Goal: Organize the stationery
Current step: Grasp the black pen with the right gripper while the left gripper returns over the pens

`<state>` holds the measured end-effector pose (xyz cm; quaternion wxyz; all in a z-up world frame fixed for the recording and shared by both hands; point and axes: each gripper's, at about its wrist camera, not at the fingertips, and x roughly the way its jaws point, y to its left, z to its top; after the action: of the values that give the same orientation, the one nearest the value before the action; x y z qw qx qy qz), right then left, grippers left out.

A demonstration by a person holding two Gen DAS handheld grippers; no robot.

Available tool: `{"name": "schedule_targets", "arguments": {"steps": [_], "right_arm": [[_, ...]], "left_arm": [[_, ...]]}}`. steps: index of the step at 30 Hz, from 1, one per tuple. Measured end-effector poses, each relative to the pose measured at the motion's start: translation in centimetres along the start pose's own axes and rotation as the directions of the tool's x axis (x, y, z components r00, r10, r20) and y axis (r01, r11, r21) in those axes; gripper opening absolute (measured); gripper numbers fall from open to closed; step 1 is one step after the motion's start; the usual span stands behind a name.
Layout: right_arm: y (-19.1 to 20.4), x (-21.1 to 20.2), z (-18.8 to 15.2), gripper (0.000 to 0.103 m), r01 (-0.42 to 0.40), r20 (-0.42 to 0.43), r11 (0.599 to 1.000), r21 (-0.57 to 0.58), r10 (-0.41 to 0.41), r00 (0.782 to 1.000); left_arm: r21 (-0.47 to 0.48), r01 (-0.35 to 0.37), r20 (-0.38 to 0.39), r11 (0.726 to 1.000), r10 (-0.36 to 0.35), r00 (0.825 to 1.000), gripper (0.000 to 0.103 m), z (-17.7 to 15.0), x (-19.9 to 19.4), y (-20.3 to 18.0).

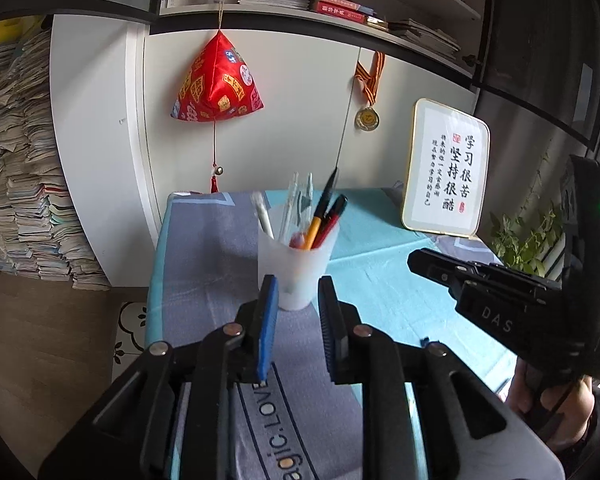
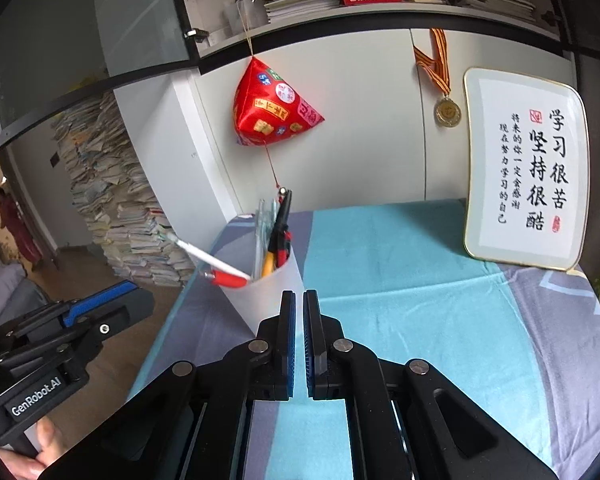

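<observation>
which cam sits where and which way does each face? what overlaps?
Left wrist: on the left gripper, facing the pen cup and back wall; own open jaws show, the right gripper at right.
Right wrist: on the right gripper, facing the same cup from its right; own nearly shut, empty jaws show, the left gripper at lower left.
Shared: cup, red pouch, medal, framed calligraphy.

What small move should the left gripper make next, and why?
Probably ease the left gripper forward so its open fingers straddle the translucent pen cup. The cup stands just beyond the fingertips, centred between them, already holding the pens, while the right gripper is nearly closed and holds nothing. No loose stationery shows on the tablecloth.
</observation>
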<state>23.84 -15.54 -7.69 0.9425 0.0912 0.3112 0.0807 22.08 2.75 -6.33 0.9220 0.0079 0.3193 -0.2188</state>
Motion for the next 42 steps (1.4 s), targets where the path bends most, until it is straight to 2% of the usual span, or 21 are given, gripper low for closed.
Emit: {"name": "schedule_targets", "arguments": {"steps": [5,9,12,19,23,26,32,34,35,36,40,42], "right_arm": [[-1.9,-1.2,-2.5,0.004,0.012,-0.079,1.000,0.025,-0.010,0.997],[-3.2,-2.0,-4.5,0.004,0.034,-0.136,0.999,0.031,-0.030,0.990],[-4.4,-2.5,-6.2,0.004,0.049,-0.175,0.997,0.051,-0.040,0.984],[-6.2,-2.3,-10.2,0.004,0.067,-0.282,0.994,0.092,-0.038,0.959],[-5.8,-3.8,-12.0,0.004,0.065,-0.262,0.995,0.069,-0.045,0.964],[-4.9,-5.0,-13.1,0.005,0.079,-0.259,0.996,0.033,-0.068,0.964],[-4.4,-7.2,-14.5,0.006,0.099,-0.258,0.994,0.035,-0.086,0.962],[-4.2,-7.7,-15.0,0.015,0.116,-0.257,0.993,0.024,-0.106,0.961],[-4.1,-7.7,-15.3,0.030,0.117,-0.260,0.993,0.022,-0.107,0.960],[-4.1,-7.9,-15.6,0.041,0.109,-0.259,0.994,0.024,-0.099,0.961],[-3.6,-8.4,-16.5,0.041,0.126,-0.243,0.992,-0.003,-0.123,0.962],[-3.4,-8.7,-16.7,0.035,0.145,-0.239,0.989,-0.014,-0.144,0.960]], "left_arm": [[0.019,0.007,-0.052,1.000,-0.006,0.999,0.031,-3.2,-0.5,-1.2],[0.027,0.009,-0.098,1.000,-0.006,0.995,0.032,-5.2,-0.2,-2.3],[0.024,0.039,-0.128,0.999,-0.036,0.991,0.035,-6.2,0.0,-3.3],[0.029,0.082,-0.141,0.996,-0.077,0.987,0.044,-8.0,-0.5,-6.0],[0.039,0.086,-0.153,0.996,-0.079,0.985,0.052,-9.2,-0.8,-7.1],[0.042,0.086,-0.171,0.995,-0.078,0.982,0.052,-10.1,-1.0,-7.5],[0.024,0.088,-0.196,0.996,-0.082,0.977,0.053,-11.7,-1.5,-7.9],[0.017,0.096,-0.204,0.995,-0.090,0.975,0.054,-12.0,-1.4,-8.0],[0.015,0.096,-0.207,0.995,-0.091,0.974,0.054,-12.1,-1.4,-8.1],[0.014,0.099,-0.210,0.995,-0.094,0.973,0.054,-12.2,-1.3,-8.3],[0.024,0.113,-0.222,0.993,-0.105,0.969,0.054,-12.4,-1.2,-9.2],[0.031,0.116,-0.225,0.993,-0.106,0.968,0.055,-12.4,-1.1,-9.6]]}}
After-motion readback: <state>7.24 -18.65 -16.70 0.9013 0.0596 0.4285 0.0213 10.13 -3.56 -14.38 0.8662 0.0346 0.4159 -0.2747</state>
